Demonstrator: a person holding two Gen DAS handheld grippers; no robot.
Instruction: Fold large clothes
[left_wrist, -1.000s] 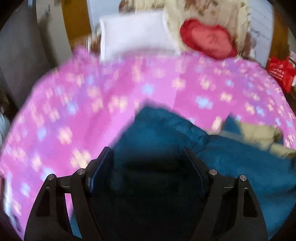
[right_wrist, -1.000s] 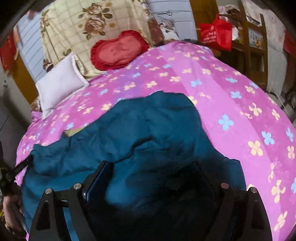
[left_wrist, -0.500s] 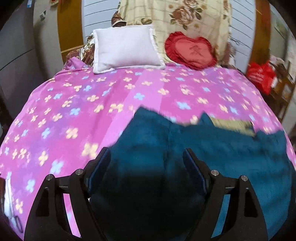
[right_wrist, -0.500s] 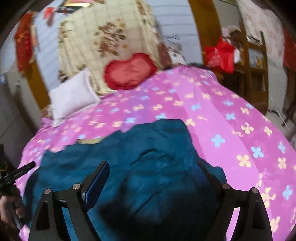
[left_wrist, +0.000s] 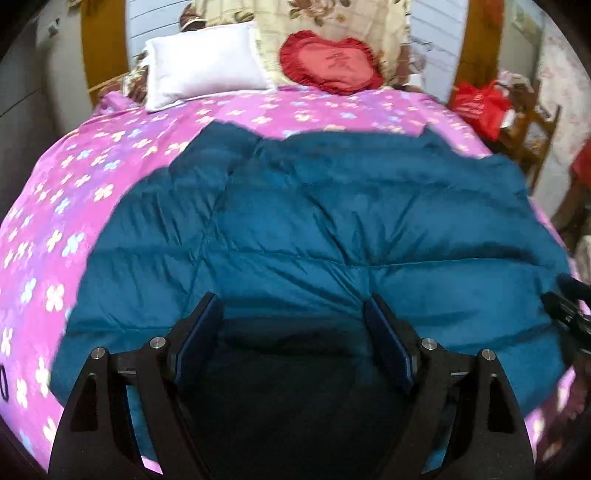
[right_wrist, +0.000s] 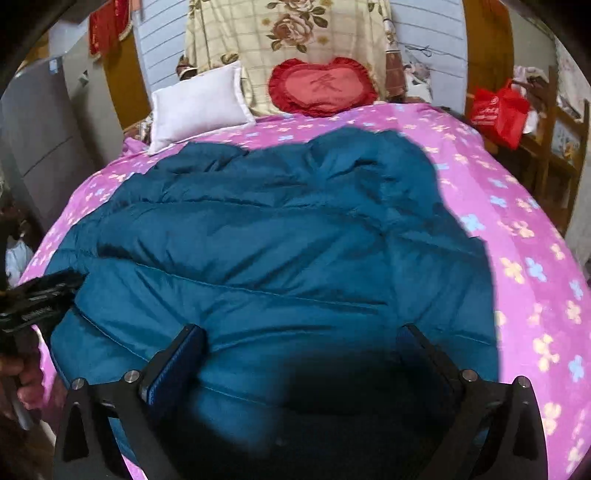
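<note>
A large teal quilted down jacket (left_wrist: 314, 229) lies spread flat across the pink flowered bedspread (left_wrist: 55, 206); it also shows in the right wrist view (right_wrist: 266, 251). My left gripper (left_wrist: 293, 325) is open, jaws wide apart over the jacket's near left part, holding nothing. My right gripper (right_wrist: 303, 350) is open over the jacket's near right part, empty. The left gripper's body shows at the left edge of the right wrist view (right_wrist: 33, 299). The right gripper's body shows at the right edge of the left wrist view (left_wrist: 569, 314).
A white pillow (left_wrist: 203, 74) and a red heart cushion (left_wrist: 328, 62) lean at the bed's head against a floral cloth (right_wrist: 288, 29). A red bag (right_wrist: 498, 110) sits on wooden furniture (right_wrist: 554, 147) right of the bed. A grey cabinet (right_wrist: 40, 125) stands left.
The jacket went from bunched, with its beige lining showing, to spread flat across the bed. Both grippers pulled back toward the near edge.
</note>
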